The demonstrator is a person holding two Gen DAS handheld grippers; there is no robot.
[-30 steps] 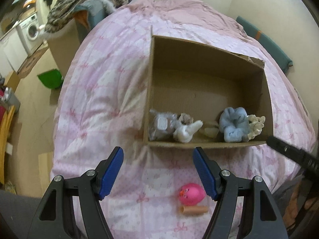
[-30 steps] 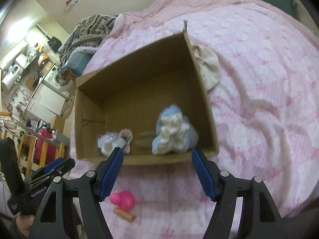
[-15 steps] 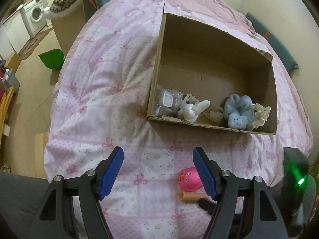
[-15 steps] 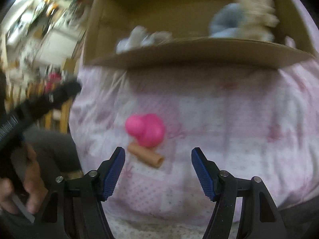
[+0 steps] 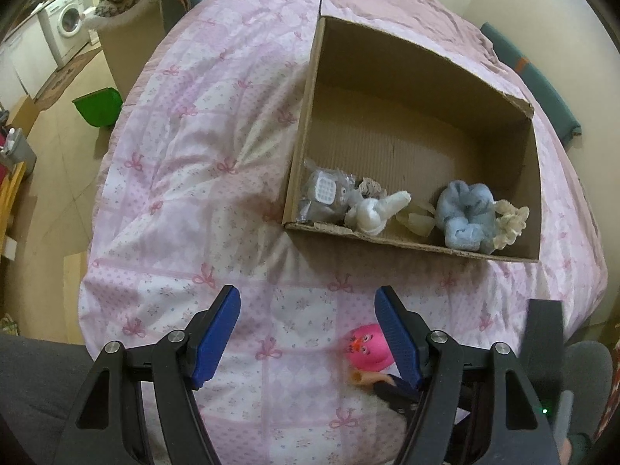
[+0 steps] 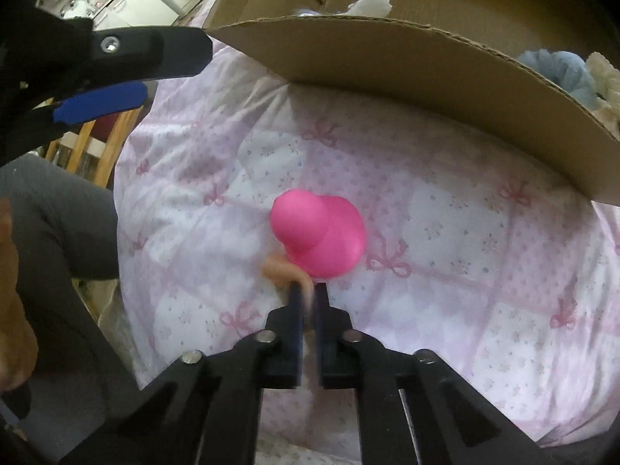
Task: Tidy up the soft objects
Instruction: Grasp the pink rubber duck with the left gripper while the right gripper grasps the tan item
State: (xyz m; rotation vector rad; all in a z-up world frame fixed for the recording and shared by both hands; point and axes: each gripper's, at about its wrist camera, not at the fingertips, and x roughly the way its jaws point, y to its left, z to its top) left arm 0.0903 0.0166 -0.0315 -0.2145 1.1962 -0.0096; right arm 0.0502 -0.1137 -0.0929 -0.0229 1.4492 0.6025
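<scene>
A cardboard box [image 5: 306,116] lies on the pink bedspread and holds a blue fluffy scrunchie [image 5: 467,213], a cream scrunchie [image 5: 509,223], a white soft toy [image 5: 374,213] and a grey packet [image 5: 323,193]. A pink duck toy [image 6: 319,232] and a tan tube [image 6: 285,267] lie in front of the box. My right gripper [image 6: 307,290] is shut on the tan tube beside the duck. My left gripper [image 5: 306,317] is open and empty above the bedspread. The duck [image 5: 368,347] also shows in the left wrist view.
The box's near wall [image 6: 426,89] rises just beyond the duck. My left gripper's arm [image 6: 116,58] shows at upper left in the right wrist view. A green bin [image 5: 97,106] and a washing machine [image 5: 66,27] stand on the floor left of the bed.
My right gripper dropped from over the box to the bedspread and closed on the tan tube. My left gripper pulled back a little toward the bed's near edge.
</scene>
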